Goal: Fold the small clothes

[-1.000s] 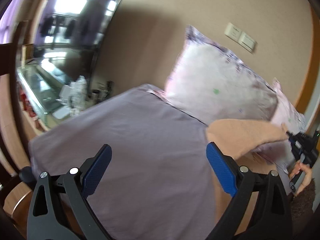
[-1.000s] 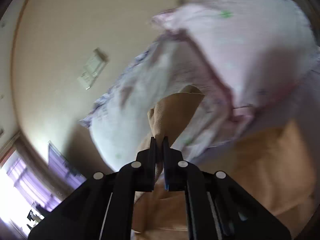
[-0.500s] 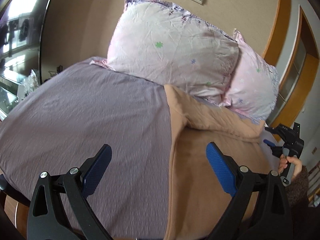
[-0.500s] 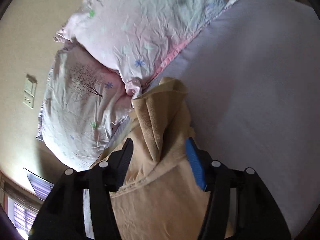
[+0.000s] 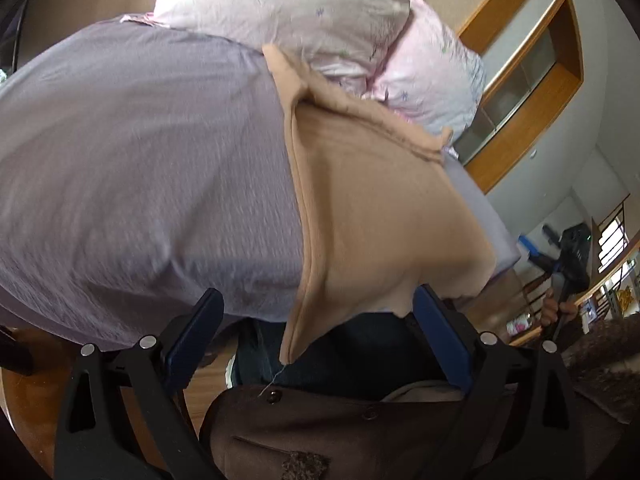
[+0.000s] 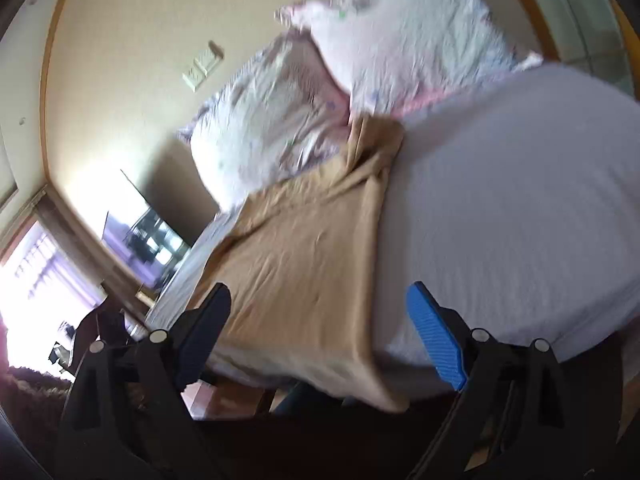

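A tan garment (image 5: pixel 372 208) lies spread on the lilac bed sheet (image 5: pixel 140 160), its far end folded over near the pillows and its near end hanging over the bed's front edge. It also shows in the right wrist view (image 6: pixel 308 264). My left gripper (image 5: pixel 320 336) is open and empty at the hanging near end. My right gripper (image 6: pixel 324 332) is open and empty at the bed's near edge, over the garment's lower part. The right gripper also shows far right in the left wrist view (image 5: pixel 568 256).
Two pink-white pillows (image 5: pixel 320 16) lean on the wall at the head of the bed, also in the right wrist view (image 6: pixel 360 60). A TV (image 6: pixel 144 240) and a bright window (image 6: pixel 40 276) stand at left. My brown coat (image 5: pixel 360 432) fills the near foreground.
My right gripper opened, let go of the garment's corner and drew back to the bed's near edge. My left gripper swung down towards the garment's hanging end. The garment's far end now lies folded over.
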Demonstrator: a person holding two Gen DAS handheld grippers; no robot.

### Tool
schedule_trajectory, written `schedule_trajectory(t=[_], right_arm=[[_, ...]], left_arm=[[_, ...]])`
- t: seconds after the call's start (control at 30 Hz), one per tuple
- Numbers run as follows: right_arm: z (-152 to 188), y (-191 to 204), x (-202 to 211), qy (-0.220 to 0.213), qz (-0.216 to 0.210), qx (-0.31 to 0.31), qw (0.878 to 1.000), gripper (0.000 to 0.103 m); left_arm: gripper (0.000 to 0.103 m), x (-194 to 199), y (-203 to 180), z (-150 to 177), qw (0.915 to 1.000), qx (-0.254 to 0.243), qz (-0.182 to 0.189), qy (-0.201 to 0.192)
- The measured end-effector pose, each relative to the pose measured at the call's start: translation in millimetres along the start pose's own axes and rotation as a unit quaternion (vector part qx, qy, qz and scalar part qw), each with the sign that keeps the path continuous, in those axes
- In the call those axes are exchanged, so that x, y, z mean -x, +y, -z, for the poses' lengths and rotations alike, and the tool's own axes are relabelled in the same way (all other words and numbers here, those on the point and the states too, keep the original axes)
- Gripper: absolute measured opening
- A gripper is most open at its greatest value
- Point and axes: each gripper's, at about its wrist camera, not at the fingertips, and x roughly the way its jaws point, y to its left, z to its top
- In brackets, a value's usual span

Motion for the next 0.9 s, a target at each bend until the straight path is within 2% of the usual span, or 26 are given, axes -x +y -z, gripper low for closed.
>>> schedule_trajectory(t=[0.1,0.2,0.27,0.33,0.37,0.43,0.47,0.5,0.57,0.63,0.67,0.7,0.73,0.83,0.9], right_arm=[[-40.5,22.9,-38.9,-0.028,-0.012,0.032,0.999,0.085],[-88.4,51.3,-112.3,-0.007,-0.018,0.062,0.998,0.083],[-110.8,62.4,-166.0,0.026,-0.001,0.074,0.997,0.083],[-127.7,56.6,-224.0,0.073,0.052,0.076,0.993,0.083],[-133.2,44.7,-249.6,0.099,0.099,0.066,0.988,0.083],[-133.8,13.6,-269.6,0.131,0.170,0.017,0.977,0.083],[-128.8,-7.9,-269.5,0.153,0.190,-0.027,0.970,0.082],[-122.4,-19.1,-263.1,0.158,0.182,-0.050,0.969,0.079],[-110.7,-21.9,-227.2,0.140,0.152,-0.044,0.977,0.076],[-92.6,-11.4,-178.8,0.135,0.088,-0.035,0.986,0.080],[-81.8,-3.7,-156.7,0.138,0.043,-0.027,0.989,0.088],[-63.4,7.3,-124.6,0.146,-0.012,-0.002,0.989,0.092],[-50.3,14.4,-105.4,0.152,-0.039,0.017,0.987,0.097],[5.8,27.2,-36.4,0.174,-0.085,0.079,0.978,0.101],[36.6,12.8,-9.9,0.184,-0.100,0.056,0.976,0.101]], left_arm=[[0.097,-6.3,-8.8,-2.4,0.9999,-0.011,0.006,0.004],[0.097,-1.4,-24.1,-5.5,0.9993,-0.034,0.005,-0.014],[0.097,0.0,-32.0,-3.9,0.9988,-0.042,0.000,-0.023],[0.097,-1.0,-35.5,-0.8,0.9989,-0.040,-0.002,-0.027],[0.097,-1.4,-35.6,-0.3,0.9989,-0.038,-0.004,-0.028],[0.097,0.8,-34.0,3.1,0.9990,-0.032,-0.007,-0.031],[0.097,1.8,-32.0,4.6,0.9990,-0.029,-0.006,-0.033],[0.097,2.4,-29.0,4.6,0.9991,-0.024,-0.005,-0.034],[0.097,4.1,-20.2,5.9,0.9993,-0.015,-0.001,-0.035],[0.097,3.8,-12.0,5.7,0.9996,-0.009,0.004,-0.028],[0.097,3.5,-10.3,5.8,0.9996,-0.010,0.008,-0.025],[0.097,2.2,-8.8,5.9,0.9996,-0.016,0.013,-0.021],[0.097,1.0,-7.8,6.4,0.9995,-0.021,0.018,-0.017],[0.097,-5.7,-6.9,9.6,0.9985,-0.037,0.041,0.002],[0.097,-12.2,-6.4,13.0,0.9977,-0.045,0.048,0.017]])
